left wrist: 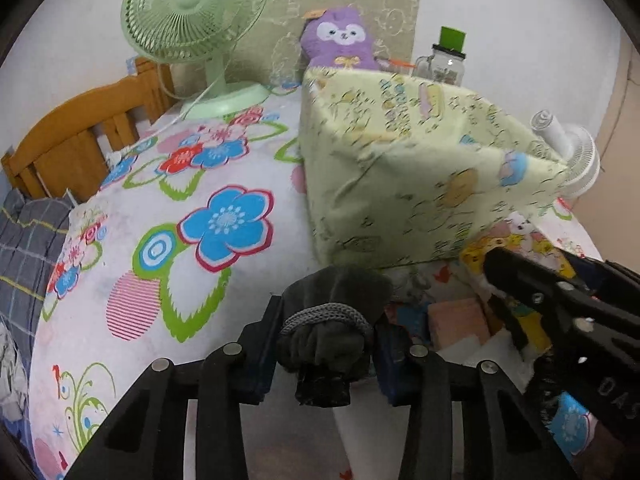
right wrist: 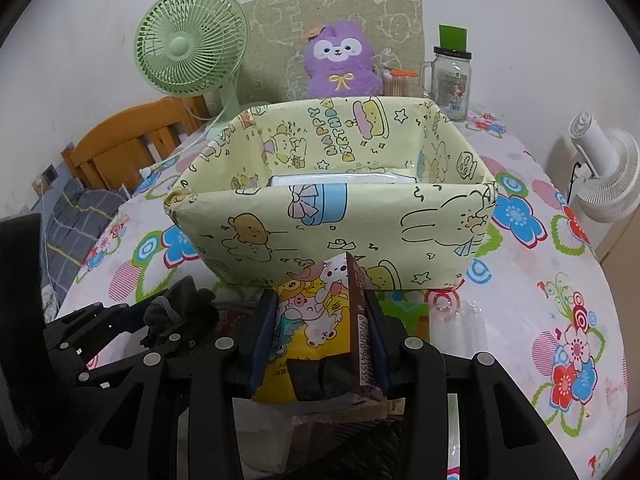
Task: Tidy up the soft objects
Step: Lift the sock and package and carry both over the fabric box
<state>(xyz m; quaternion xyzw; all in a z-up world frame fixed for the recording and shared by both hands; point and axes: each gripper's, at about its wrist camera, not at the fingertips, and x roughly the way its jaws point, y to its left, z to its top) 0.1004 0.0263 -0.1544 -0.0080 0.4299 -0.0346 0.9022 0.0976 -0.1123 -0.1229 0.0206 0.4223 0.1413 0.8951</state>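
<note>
You're gripping a matt, fuzzy dark knit glove (left wrist: pixel 328 328) in the left black plastic gripper (left wrist: pixel 326 354), and a glossy printed plastic packet (right wrist: pixel 316 320) in the right gripper (right wrist: pixel 320 344). The box (right wrist: pixel 332 216) is looking paper-wrapped and smooth, sitting on printed cloth (left wrist: pixel 160 240).

Box interior (right wrist: pixel 332 178) mostly hidden, contents perhaps white.

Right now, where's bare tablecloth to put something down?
Free: the floral tablecloth left of the pale yellow cartoon-print box, bordered by the green desk fan at the back; also right of the box, toward the white fan. Crowded: the near edge in front of the box, and behind it around the purple plush toy.
</note>
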